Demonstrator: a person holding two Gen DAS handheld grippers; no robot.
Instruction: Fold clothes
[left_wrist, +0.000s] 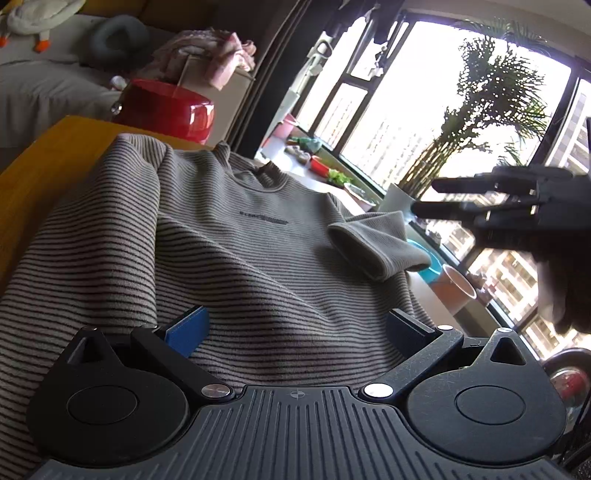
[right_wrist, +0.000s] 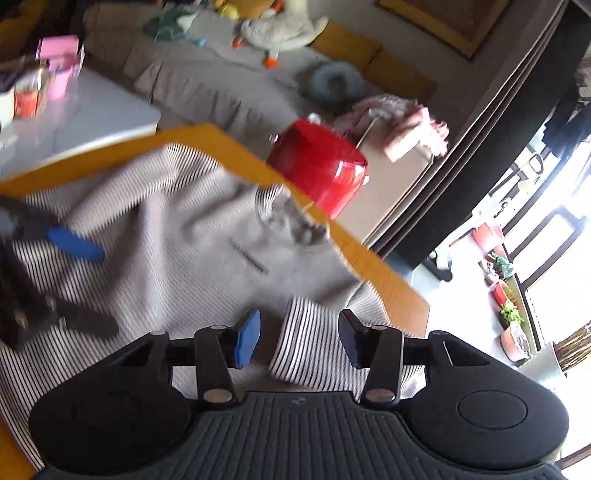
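A grey-and-black striped sweater (left_wrist: 240, 240) (right_wrist: 177, 258) lies front up on an orange table (left_wrist: 37, 166) (right_wrist: 240, 155), its collar towards the far edge. One sleeve is folded inward, and its cuff (left_wrist: 373, 247) (right_wrist: 306, 343) rests on the body. My left gripper (left_wrist: 297, 326) (right_wrist: 88, 284) sits low over the near part of the sweater. Its jaws are wide apart, with fabric bulging between the blue pads (left_wrist: 188, 328). My right gripper (right_wrist: 299, 339) (left_wrist: 424, 197) hovers open above the folded cuff and holds nothing. The right wrist view is blurred.
A red pot (left_wrist: 166, 107) (right_wrist: 317, 166) stands just past the table's far edge, beside a box draped with pink cloth (right_wrist: 406, 125). A blue bowl (left_wrist: 432, 266) and a cup (left_wrist: 458, 288) sit off the right edge by the window. Behind are a grey sofa (right_wrist: 207, 81) and a white side table (right_wrist: 92, 114).
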